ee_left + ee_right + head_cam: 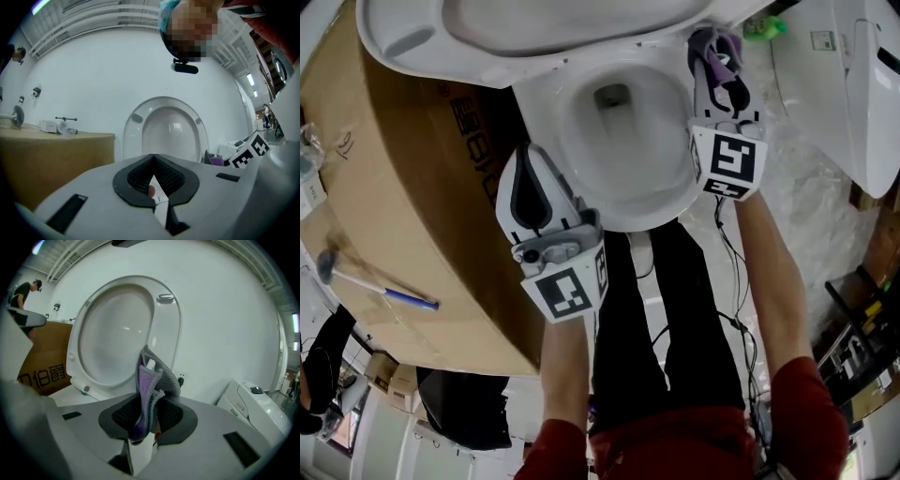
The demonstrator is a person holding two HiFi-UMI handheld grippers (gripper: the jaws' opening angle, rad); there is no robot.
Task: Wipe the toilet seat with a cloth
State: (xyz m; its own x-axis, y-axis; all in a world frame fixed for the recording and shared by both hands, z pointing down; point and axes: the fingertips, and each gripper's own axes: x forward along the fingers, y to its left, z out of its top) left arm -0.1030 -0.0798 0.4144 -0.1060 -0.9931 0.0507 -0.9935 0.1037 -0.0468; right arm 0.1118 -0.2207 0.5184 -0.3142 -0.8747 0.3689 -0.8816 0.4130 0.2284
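A white toilet stands below me with its lid raised and the bowl open. My right gripper hangs over the bowl's right rim, shut on a folded purple and grey cloth. In the right gripper view the cloth sticks up out of the right gripper, in front of the lid. My left gripper is at the bowl's left rim, shut with nothing in it. In the left gripper view the left gripper points level at the lid.
A big cardboard box stands close on the toilet's left, with a hammer on top. Another white fixture sits on the right. The person's legs in dark trousers stand in front of the bowl, and cables hang beside them.
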